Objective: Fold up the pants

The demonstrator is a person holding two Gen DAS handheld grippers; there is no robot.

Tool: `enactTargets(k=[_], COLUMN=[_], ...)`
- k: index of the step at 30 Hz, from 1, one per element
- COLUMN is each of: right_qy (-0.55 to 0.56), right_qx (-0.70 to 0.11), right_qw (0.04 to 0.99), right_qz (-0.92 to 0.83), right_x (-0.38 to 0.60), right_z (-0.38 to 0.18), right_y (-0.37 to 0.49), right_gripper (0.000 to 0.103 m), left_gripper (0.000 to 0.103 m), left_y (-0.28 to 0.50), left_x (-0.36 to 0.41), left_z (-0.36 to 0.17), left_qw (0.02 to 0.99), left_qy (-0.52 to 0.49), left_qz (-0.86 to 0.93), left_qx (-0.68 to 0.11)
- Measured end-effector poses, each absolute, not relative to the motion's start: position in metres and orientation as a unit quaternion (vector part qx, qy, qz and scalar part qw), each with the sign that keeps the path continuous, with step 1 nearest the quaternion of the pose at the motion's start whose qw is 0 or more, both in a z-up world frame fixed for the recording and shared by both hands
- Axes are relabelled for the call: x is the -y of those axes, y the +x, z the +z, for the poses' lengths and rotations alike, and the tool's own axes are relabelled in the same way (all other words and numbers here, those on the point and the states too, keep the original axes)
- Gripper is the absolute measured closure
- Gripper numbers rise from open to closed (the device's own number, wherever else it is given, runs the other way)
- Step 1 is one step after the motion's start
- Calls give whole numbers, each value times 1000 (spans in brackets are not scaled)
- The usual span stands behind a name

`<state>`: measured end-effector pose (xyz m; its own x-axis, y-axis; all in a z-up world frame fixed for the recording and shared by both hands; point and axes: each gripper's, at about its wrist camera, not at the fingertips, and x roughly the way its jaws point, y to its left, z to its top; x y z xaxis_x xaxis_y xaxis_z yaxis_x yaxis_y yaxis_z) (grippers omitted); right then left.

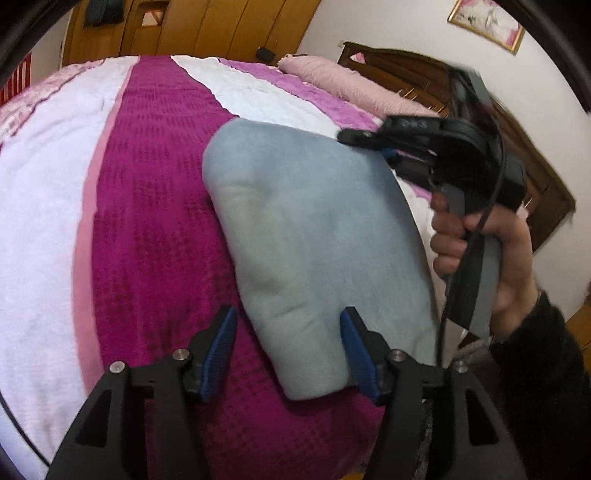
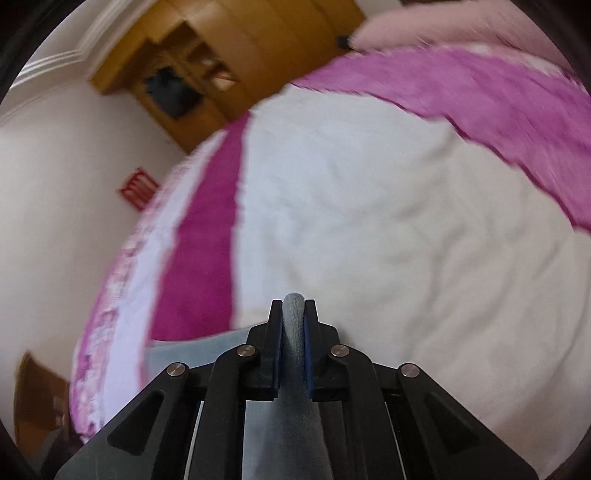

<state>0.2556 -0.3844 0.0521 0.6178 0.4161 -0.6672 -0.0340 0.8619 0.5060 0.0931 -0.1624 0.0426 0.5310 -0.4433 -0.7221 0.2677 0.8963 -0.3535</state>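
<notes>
Right gripper (image 2: 293, 314) pinches blue-grey pants (image 1: 317, 236), seemingly their far edge; left gripper (image 1: 288, 325) spread

I see a bed (image 1: 147, 221) filling most of the frame, its cover striped magenta, white and pale pink. At upper centre stands a wooden wardrobe (image 1: 207, 26); a pink pillow (image 1: 354, 85) lies at the carved dark headboard (image 1: 413, 77) on the upper right. A gold-framed picture (image 1: 485, 22) hangs on the white wall (image 1: 388, 22), top right.
</notes>
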Motion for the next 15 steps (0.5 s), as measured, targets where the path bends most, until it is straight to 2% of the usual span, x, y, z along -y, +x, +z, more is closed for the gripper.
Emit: enactTargets(k=[3,7,10,11,12,15], right_qy=[228,231,213,201,180,106], right_qx=[-427,-426,-397,-390,-383,-400], right_qw=[870,870,888,894,899,901], right_qz=[99,89,88,97,111,127], right_x=[389,393,390,386,381,360], right_z=[40,51,69,72,74,63], right_y=[260,250,230,224,217,211], right_gripper=[88,58,56,55,54,53], left_gripper=[38,40,46,54,60,61], left_y=[93,87,89,98,107,160], left_x=[169,160,134,124,116,96], left_z=[38,51,78,84,88,84], left_qw=[873,871,900,902,901,879], left_qy=[-93,-116,-140,-155,-167,-201], left_qz=[-202,-228,-215,-209,-206,-234], left_qx=[-433,-419,-353,-343,-342,-364])
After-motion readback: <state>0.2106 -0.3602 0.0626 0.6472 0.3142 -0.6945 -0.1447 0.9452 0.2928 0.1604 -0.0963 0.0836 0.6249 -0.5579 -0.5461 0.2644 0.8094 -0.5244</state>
